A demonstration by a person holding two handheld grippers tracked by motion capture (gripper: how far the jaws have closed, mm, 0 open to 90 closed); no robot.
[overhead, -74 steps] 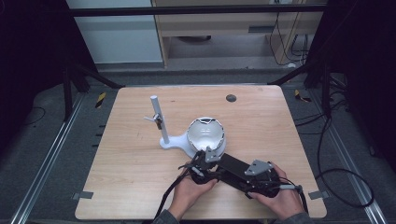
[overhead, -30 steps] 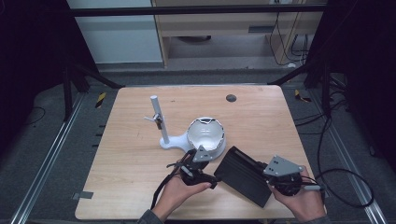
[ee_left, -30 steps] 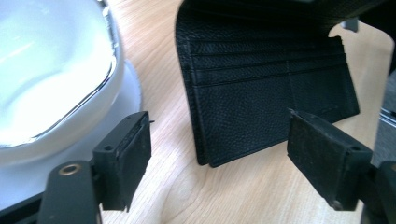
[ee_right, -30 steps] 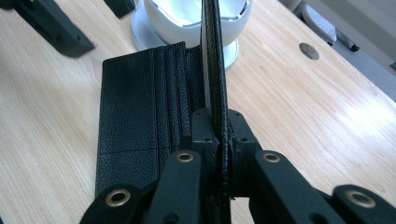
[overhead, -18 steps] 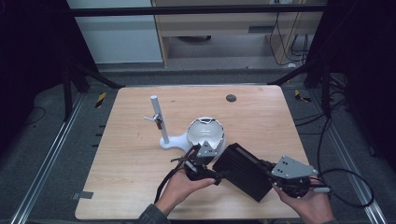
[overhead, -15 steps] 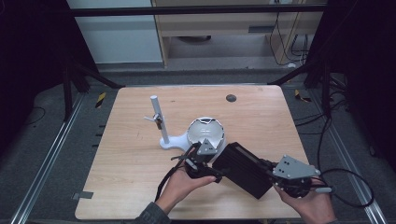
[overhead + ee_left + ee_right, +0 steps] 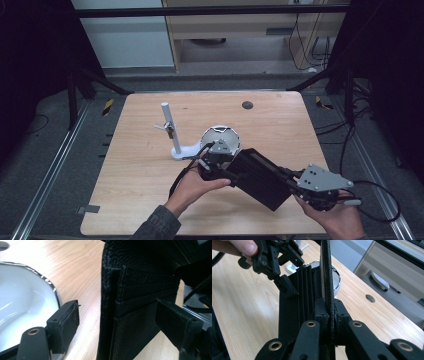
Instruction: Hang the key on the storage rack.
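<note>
A black leather wallet (image 7: 257, 175) is held spread open above the table's front right. My right gripper (image 7: 290, 176) is shut on the edge of one flap (image 7: 327, 277), seen edge-on in the right gripper view (image 7: 329, 312). My left gripper (image 7: 212, 161) is at the wallet's other end, beside the bowl. In the left gripper view (image 7: 120, 327) its jaws stand wide open with the card-slot flap (image 7: 135, 305) between them, touching neither pad. The left gripper (image 7: 287, 286) also shows in the right gripper view, at the wallet's pleated side.
A white bowl with a shiny rim (image 7: 220, 136) (image 7: 20, 302) (image 7: 337, 275) sits just behind the left gripper. A white post on a stand (image 7: 169, 129) rises to the bowl's left. A round hole (image 7: 247, 105) (image 7: 370, 298) is in the table's far part.
The right gripper has drawn back to the right with its flap, spreading the wallet out. The left gripper moved up close to the bowl. Little has shifted in the last half second.
</note>
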